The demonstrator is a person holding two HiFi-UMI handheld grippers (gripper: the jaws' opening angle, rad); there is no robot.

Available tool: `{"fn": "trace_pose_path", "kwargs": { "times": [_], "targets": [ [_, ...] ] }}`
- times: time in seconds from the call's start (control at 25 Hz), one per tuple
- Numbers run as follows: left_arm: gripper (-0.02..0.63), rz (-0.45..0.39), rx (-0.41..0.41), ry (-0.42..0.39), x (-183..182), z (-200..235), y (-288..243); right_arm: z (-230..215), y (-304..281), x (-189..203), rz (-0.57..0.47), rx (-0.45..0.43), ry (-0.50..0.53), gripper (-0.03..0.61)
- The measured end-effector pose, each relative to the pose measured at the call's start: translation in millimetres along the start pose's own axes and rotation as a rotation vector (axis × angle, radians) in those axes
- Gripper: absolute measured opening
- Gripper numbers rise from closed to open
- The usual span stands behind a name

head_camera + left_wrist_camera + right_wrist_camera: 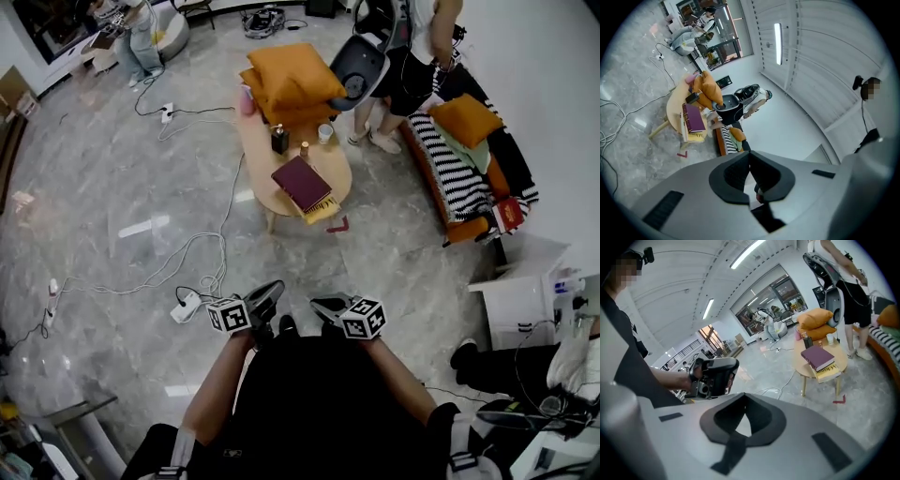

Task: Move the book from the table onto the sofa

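The maroon book (302, 182) lies on a yellow book at the near end of the oval wooden table (262, 159); it also shows as the book (693, 117) and the book (818, 357) in the gripper views. The sofa (457, 173), with a striped cover and an orange cushion, stands to the table's right. My left gripper (274, 286) and right gripper (317, 302) are held close to my body, well short of the table. Both are shut with nothing between the jaws, as the left gripper (750, 157) and right gripper (744, 399) views show.
Orange cushions (291, 80), a dark bottle (279, 141) and a cup (324, 132) sit on the table's far part. A person (412, 56) stands by the sofa beside a grey chair (358, 66). Cables and a power strip (185, 305) trail across the floor at left. A white cabinet (520, 300) stands at right.
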State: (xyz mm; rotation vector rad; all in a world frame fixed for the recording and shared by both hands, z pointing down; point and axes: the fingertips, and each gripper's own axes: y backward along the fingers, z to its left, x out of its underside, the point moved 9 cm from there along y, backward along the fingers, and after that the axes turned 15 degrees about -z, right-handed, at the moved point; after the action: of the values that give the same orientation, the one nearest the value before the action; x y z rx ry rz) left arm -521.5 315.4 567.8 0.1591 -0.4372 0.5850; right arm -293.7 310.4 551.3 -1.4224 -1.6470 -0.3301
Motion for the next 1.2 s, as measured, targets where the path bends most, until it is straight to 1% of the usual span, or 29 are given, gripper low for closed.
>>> {"fn": "trace_pose_path", "kwargs": {
  "times": [0.16, 0.56, 0.64, 0.76, 0.92, 1.08, 1.2],
  "targets": [
    [0.011, -0.03, -0.019, 0.003, -6.6, 5.5, 16.3, 7.1, -23.8, -8.5, 0.044, -0.06, 0.043, 0.008],
    [0.011, -0.195, -0.122, -0.016, -33.3, 13.8, 56.6, 10.8, -83.0, -29.7, 0.157, -0.235, 0.121, 0.008],
    [0.011, -0.21, -0.139, -0.015, -33.5, 13.0, 61.3, 10.6, -89.9, -32.9, 0.171, -0.258, 0.131, 0.008],
    [0.011, -0.21, -0.163, -0.02, -33.9, 14.5, 61.7, 6.9, -95.5, -39.8, 0.176, -0.278, 0.14, 0.008],
    [0.011, -0.201, -0.185, -0.019, -32.7, 16.1, 41.0, -13.2, -88.0, -49.3, 0.178, -0.286, 0.139, 0.008],
    [0.011, -0.183, -0.175, -0.037, -34.6, 11.3, -0.8, -50.7, -71.7, -66.2, 0.164, -0.264, 0.114, 0.008],
    [0.011, -0.188, -0.172, -0.047, -35.7, 4.9, -33.8, -81.4, -58.3, -83.7, 0.144, -0.248, 0.092, 0.008]
  ]
}}
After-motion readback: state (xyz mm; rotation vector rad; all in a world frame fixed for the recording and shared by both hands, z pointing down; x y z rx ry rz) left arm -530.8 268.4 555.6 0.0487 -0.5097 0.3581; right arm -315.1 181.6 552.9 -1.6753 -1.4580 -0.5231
